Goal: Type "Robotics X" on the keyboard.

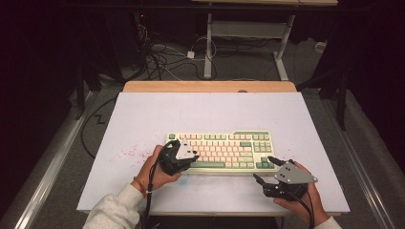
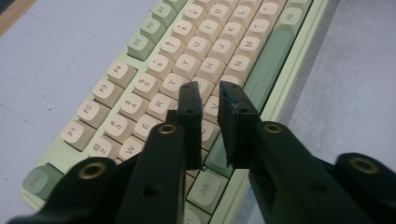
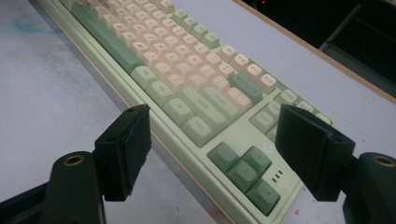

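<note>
A pale green keyboard (image 1: 220, 151) is lying lengthwise across the white counter (image 1: 143, 114), with the left claw (image 2: 208, 100) hovering nearly pressed together right over its letter keys, while the right claw (image 3: 212, 156) is waiting spread wide just off its near right corner.

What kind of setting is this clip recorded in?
Probably a lab or workshop recording bench, not a home or office desk. A lone keyboard sits on a white board laid over a wooden table, with loose cables on the floor and dark surroundings beyond.
</note>
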`<state>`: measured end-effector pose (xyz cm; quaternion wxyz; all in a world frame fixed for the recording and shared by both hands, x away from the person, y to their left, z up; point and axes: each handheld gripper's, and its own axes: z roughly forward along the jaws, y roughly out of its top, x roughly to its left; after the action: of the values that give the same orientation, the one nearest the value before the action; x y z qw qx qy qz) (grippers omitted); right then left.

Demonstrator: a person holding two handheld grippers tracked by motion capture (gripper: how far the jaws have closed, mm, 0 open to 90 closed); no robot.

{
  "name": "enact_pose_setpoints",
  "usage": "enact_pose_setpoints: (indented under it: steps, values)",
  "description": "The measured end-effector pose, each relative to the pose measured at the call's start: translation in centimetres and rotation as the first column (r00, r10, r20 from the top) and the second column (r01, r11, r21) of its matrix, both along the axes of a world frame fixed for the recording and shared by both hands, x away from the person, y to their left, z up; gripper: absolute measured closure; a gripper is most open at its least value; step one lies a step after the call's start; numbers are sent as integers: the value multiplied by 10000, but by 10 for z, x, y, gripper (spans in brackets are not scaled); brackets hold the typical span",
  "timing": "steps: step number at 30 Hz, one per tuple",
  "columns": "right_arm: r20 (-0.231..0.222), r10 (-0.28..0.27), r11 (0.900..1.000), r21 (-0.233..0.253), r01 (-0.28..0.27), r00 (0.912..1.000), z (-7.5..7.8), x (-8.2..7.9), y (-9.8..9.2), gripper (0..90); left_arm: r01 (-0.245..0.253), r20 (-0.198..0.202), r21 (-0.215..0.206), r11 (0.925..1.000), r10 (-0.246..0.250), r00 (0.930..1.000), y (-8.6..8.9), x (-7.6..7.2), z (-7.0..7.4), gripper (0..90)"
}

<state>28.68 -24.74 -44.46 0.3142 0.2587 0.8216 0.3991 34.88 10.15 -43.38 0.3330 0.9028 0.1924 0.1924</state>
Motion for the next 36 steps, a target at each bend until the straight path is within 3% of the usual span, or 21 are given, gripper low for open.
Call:
enact_pose_setpoints:
  steps: [6, 14, 18, 22, 27, 29, 36]
  values:
    - [24, -36, 10000, 18, 36, 10000, 1, 0, -1, 272, 2, 449, -62, 10000, 1, 9990, 4, -4, 0, 616]
    - [-6, -54, 10000, 65, 54, 10000, 2, 0, -1, 273, -443, 1022, -195, 9988, 460, 9937, 8, -8, -2, 383]
    - [-72, -67, 9999, 92, 67, 10000, 3, 1, -1, 279, -692, 1196, -421, 9967, 738, 9901, 14, -11, -3, 256]
    - [-117, -95, 9998, 156, 97, 9999, 4, 1, -2, 298, -737, 1333, -664, 9951, 821, 9877, 24, -15, -4, 200]
    - [-278, -106, 9998, 178, 111, 9996, 7, 2, -2, 406, -946, 1373, -884, 9916, 1061, 9848, 35, -19, -7, 184]
    - [-365, -84, 9998, 202, 92, 9993, 9, 3, -1, 463, -1033, 1451, -787, 9915, 1139, 9828, 38, -21, -10, 176]
    - [-871, 146, 9998, 107, -137, 9961, 14, 8, 4, 728, -1288, 1298, -635, 9896, 1362, 9821, 48, -28, -19, 175]
